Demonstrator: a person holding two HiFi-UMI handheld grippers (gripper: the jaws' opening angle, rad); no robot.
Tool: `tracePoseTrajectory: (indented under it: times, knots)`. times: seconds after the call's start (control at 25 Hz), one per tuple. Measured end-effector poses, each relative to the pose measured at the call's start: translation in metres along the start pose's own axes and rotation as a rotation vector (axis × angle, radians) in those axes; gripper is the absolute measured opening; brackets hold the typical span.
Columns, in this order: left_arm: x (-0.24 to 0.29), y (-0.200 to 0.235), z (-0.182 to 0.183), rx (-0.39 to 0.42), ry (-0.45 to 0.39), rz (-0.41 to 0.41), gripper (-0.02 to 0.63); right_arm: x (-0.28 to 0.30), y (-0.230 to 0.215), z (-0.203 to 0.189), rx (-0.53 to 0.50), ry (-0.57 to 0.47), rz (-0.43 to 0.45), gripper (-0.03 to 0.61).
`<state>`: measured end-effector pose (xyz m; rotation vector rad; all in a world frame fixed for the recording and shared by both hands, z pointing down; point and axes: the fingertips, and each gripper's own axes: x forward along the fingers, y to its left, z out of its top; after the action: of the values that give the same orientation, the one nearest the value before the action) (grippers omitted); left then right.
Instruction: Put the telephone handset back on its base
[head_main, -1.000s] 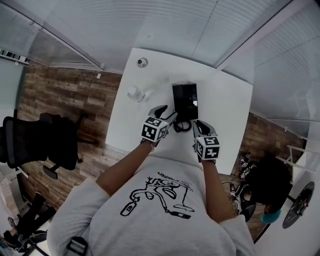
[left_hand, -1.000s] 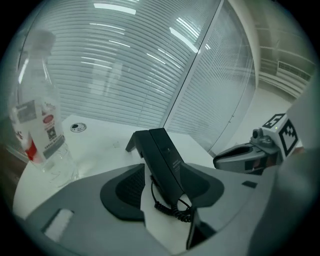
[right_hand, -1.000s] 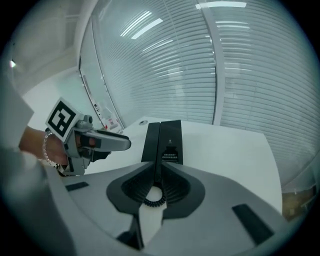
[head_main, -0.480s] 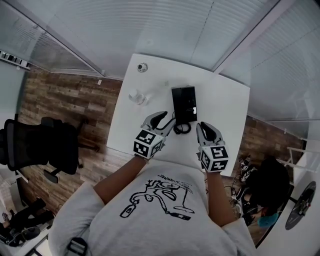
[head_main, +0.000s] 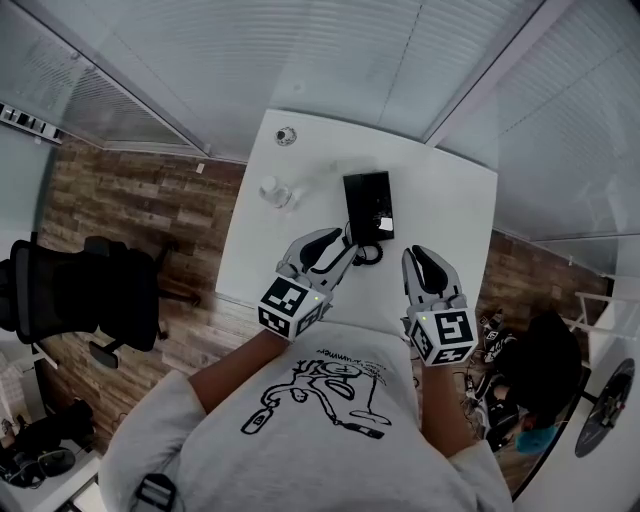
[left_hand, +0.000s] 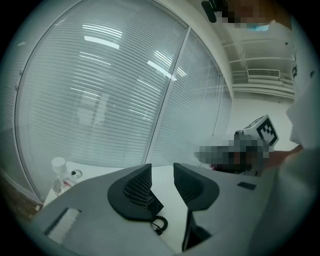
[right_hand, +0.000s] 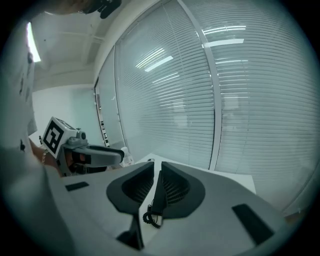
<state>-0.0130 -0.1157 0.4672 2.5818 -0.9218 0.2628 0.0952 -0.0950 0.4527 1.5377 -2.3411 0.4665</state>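
The black telephone (head_main: 368, 205) lies on the white table (head_main: 450, 215), and its handset looks seated along the left side of the base. Its coiled cord (head_main: 365, 254) curls at the near end. My left gripper (head_main: 343, 243) hovers just short of the phone's near left corner. Its jaws are closing, and only the phone's corner (left_hand: 150, 203) and the cord (left_hand: 159, 225) show beyond the gap. My right gripper (head_main: 421, 254) hangs near the phone's right side. Its jaws are shut to a thin slit (right_hand: 157, 170) on nothing, with the phone (right_hand: 158, 199) showing beyond.
A small clear bottle (head_main: 272, 191) and a round object (head_main: 286, 134) sit at the table's far left. Blinds and glass walls close off the far side. A black office chair (head_main: 85, 290) stands on the wooden floor to the left. The table's near edge is below my grippers.
Both grippers have drawn back from the phone toward the person. The left gripper's jaws have narrowed from wide open. The phone has not moved.
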Motion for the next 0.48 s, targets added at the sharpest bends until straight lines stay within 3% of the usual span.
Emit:
tracePoseTrajectory:
  times: [0.48]
  knots:
    - [-0.005, -0.013, 0.015, 0.03, -0.023, -0.013, 0.133, -0.018, 0.005, 0.015, -0.028, -0.036, -0.023, 0.031]
